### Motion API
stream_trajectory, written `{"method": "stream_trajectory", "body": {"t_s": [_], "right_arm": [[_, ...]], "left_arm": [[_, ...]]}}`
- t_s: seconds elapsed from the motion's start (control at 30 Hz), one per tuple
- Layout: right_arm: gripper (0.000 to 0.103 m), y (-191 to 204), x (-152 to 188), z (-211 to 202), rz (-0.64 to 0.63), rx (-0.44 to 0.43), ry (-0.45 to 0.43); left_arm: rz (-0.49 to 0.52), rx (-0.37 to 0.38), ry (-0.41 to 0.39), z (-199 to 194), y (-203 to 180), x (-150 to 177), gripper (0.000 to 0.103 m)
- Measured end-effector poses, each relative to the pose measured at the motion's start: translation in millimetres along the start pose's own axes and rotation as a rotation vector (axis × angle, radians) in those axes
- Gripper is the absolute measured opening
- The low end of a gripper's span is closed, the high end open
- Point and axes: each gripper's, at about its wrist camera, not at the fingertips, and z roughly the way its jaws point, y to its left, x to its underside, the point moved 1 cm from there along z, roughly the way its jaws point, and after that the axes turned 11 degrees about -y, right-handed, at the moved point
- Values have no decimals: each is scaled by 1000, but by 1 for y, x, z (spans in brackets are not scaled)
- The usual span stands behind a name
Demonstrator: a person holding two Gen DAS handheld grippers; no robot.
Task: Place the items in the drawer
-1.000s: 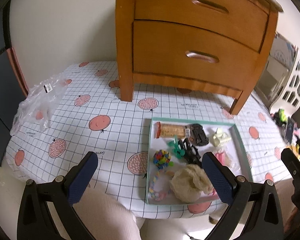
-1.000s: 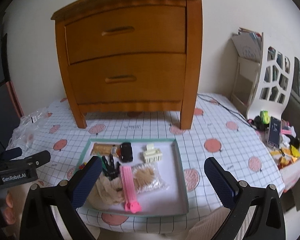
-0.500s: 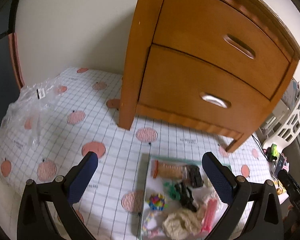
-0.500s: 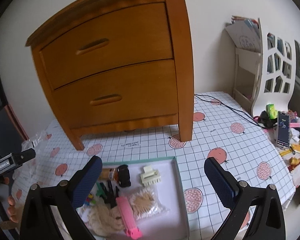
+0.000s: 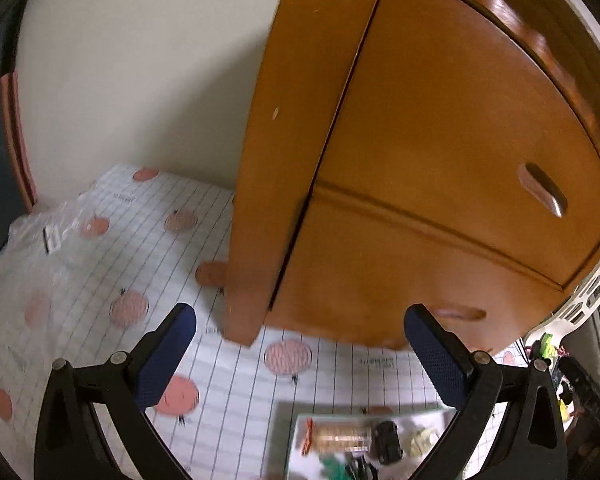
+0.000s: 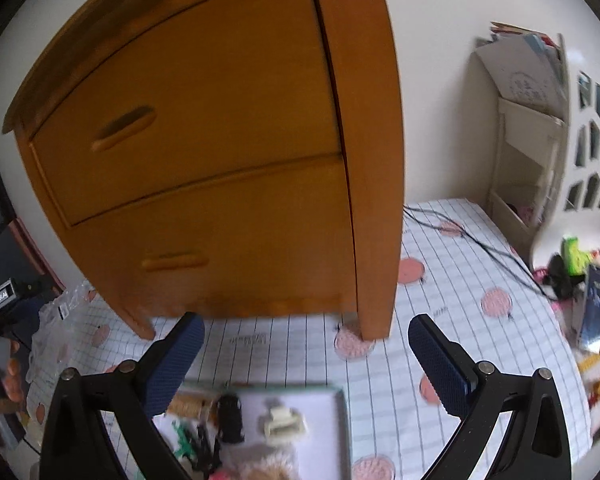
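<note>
A wooden nightstand (image 5: 400, 184) (image 6: 228, 152) with two shut drawers stands on a checked tablecloth with pink spots. Its upper handle (image 5: 542, 190) (image 6: 122, 128) and lower handle (image 5: 458, 314) (image 6: 176, 262) show in both wrist views. In front of it lies a shallow green-rimmed tray (image 6: 342, 416) (image 5: 290, 440) holding small items: a cream hair clip (image 6: 282, 424), a black object (image 6: 230, 418) (image 5: 386, 442), a snack bar (image 5: 336, 436). My left gripper (image 5: 300, 356) hangs open near the nightstand's left front leg, above the tray's far edge. My right gripper (image 6: 306, 360) is open too, near the right leg, nothing between its fingers.
A crumpled clear plastic bag (image 5: 48, 240) (image 6: 56, 320) lies at the table's left. A white cut-out chair (image 6: 588, 152) and clutter (image 6: 580, 280) sit at the right, with a black cable (image 6: 480, 240) across the cloth. A hand (image 6: 4, 364) holds the other gripper at far left.
Both grippers have moved forward and up toward the nightstand, which now fills the views. The tray has slid to the bottom edge. Both stay open.
</note>
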Motion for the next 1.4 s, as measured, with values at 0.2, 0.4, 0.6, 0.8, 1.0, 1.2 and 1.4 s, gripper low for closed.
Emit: {"method": "stream_trajectory", "body": {"t_s": [0.2, 0.4, 0.6, 0.8, 1.0, 1.2, 1.4], "right_arm": [[103, -7, -31, 33, -3, -45, -7], [103, -1, -52, 57, -42, -98, -23], [103, 9, -60, 68, -75, -126, -33], [103, 17, -60, 68, -75, -140, -28], [103, 25, -60, 66, -93, -141, -22], [103, 30, -59, 65, -100, -150, -18], [103, 38, -58, 63, -103, -148, -13]], "left_arm": [[36, 89, -17, 20, -5, -20, 103], [72, 150, -23, 32, -9, -30, 103], [125, 176, -22, 38, -22, -31, 103], [148, 194, -25, 37, -31, -29, 103], [154, 221, -25, 34, -40, -27, 103], [226, 235, -24, 38, -58, -27, 103], [249, 248, -15, 44, -61, -28, 103]]}}
